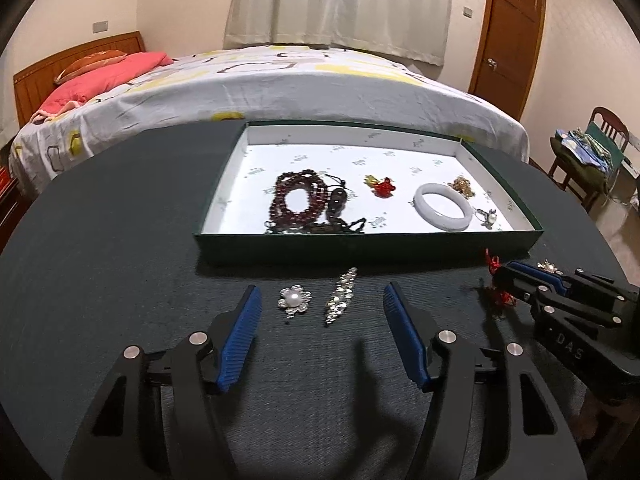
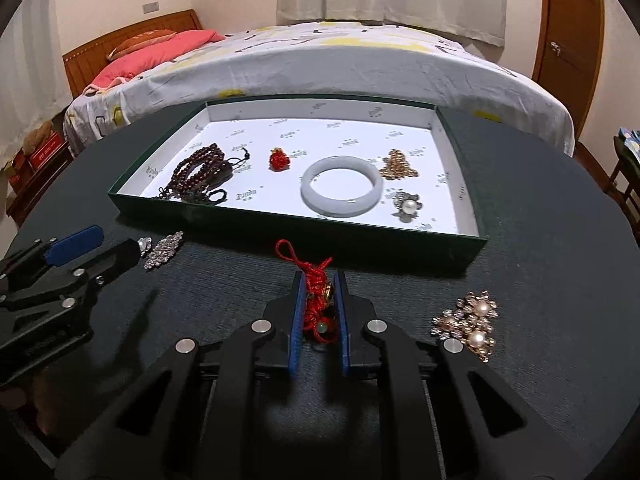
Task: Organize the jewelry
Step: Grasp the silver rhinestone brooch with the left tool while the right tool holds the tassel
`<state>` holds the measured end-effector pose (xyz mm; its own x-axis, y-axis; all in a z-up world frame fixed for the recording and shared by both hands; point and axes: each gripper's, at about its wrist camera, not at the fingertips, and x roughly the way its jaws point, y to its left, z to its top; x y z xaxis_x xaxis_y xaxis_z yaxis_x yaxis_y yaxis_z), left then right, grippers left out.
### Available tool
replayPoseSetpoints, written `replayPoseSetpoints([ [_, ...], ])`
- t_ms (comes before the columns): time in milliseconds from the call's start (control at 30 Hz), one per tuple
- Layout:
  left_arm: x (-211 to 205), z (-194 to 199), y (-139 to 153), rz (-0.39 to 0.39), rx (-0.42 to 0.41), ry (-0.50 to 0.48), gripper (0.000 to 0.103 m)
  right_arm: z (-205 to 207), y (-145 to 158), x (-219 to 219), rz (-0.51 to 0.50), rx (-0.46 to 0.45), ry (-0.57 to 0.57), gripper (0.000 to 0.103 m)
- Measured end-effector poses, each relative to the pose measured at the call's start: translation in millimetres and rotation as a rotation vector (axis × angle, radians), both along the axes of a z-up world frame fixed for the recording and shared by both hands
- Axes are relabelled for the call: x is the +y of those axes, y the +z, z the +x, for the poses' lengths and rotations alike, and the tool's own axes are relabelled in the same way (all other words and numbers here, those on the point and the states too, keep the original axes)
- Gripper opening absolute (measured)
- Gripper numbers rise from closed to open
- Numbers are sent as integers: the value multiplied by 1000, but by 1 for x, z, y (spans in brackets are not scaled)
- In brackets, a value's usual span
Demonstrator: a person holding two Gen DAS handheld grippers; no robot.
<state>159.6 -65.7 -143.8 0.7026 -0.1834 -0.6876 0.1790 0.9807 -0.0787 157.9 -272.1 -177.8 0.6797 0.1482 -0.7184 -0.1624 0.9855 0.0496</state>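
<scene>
Right tongs (image 2: 318, 300) are clenching a red knotted cord charm (image 2: 316, 292) w/ a gold bead and a greenish bead; its loop is sticking out ahead of the tips, just short of the tray's near wall. Whether it's lifted clear of the dark counter (image 1: 100, 260) is hard to say from this angle.

Left tongs (image 1: 320, 300) are standing released, w/ nothing pinched; a pearl flower brooch (image 1: 294, 300) and a long rhinestone clip (image 1: 341, 295) are lying on the counter betw. the blue pads.

A green tray (image 2: 280, 226) w/ white printed lining is holding dark red bead strands (image 2: 198, 178) at left, a small red charm (image 2: 280, 160), a white bangle (image 2: 341, 190) in the middle, a gold cluster (image 2: 398, 168) and a pearl piece (image 2: 406, 206) at right.

A pearl-and-crystal cluster (image 2: 468, 324) is sitting on the counter just right of the right tongs.
</scene>
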Motion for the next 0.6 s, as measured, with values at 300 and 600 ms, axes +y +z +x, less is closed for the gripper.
replayPoseSetpoints([
  [300, -16, 13, -6, 12, 25, -31, 41, -4, 2, -13, 43, -3, -6, 14],
  [600, -23, 24, -17, 17, 63, -44, 27, -3, -1, -19, 67, 7, -14, 14],
])
